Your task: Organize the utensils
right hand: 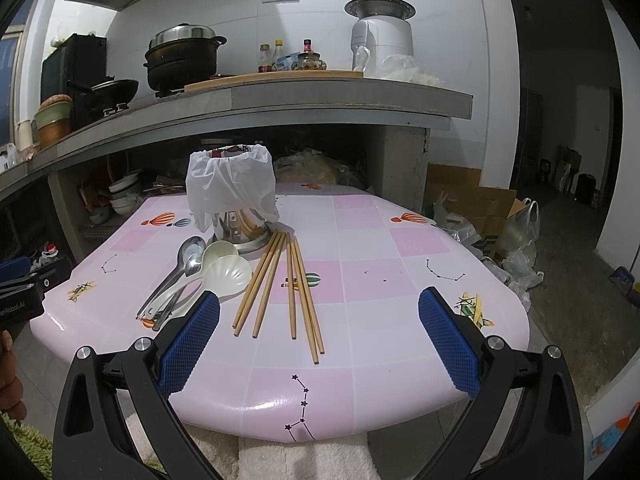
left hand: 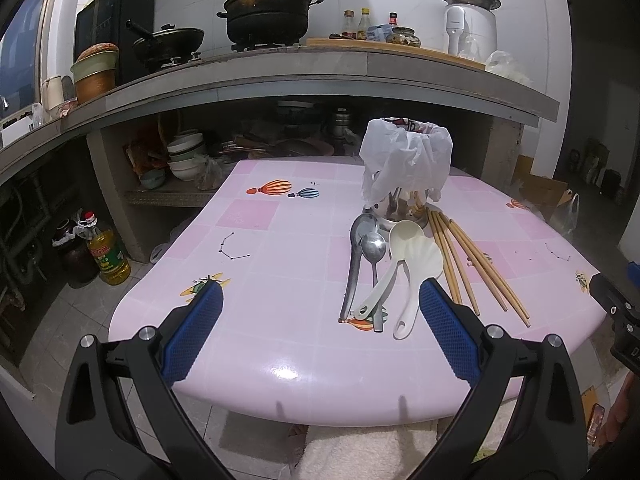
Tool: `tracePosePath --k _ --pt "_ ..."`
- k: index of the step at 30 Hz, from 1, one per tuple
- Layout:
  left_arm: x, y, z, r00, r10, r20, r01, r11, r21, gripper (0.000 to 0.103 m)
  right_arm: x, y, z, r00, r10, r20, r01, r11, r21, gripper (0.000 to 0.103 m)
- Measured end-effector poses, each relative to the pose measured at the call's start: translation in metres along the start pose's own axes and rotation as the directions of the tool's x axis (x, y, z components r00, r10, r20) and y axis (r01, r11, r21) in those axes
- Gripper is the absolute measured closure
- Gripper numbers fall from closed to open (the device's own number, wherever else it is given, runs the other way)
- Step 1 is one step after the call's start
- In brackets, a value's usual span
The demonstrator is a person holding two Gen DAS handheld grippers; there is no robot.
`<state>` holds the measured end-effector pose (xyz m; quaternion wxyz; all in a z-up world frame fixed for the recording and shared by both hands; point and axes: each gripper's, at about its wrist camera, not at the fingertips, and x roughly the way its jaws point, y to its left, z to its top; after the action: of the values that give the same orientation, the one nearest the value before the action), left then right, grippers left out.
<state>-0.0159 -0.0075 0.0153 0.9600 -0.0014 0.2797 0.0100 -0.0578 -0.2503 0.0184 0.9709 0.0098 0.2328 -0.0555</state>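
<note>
Right wrist | bag-covered holder (right hand: 236, 216): contents hidden | spoons (right hand: 192, 268), chopsticks (right hand: 280, 280) beside | both fingers spread, empty

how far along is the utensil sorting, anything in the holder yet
Barely started. Done: the holder already shows a few utensils through its side; I can't tell which. In hand: nothing, the left gripper and right gripper are both open and empty. Left: the metal spoons, white plastic spoons and chopsticks lie on the table.
</note>
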Motion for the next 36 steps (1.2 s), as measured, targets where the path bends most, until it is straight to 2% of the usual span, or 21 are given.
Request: tracePosePath --k 36 --pt "0.0011 -0.0056 -0.0036 1.000 -0.005 -0.008 0.005 1.000 0.003 0.008 -0.0002 0.0017 -0.0010 1.000 0.000 -0.002 0.000 1.000 -0.003 0.006"
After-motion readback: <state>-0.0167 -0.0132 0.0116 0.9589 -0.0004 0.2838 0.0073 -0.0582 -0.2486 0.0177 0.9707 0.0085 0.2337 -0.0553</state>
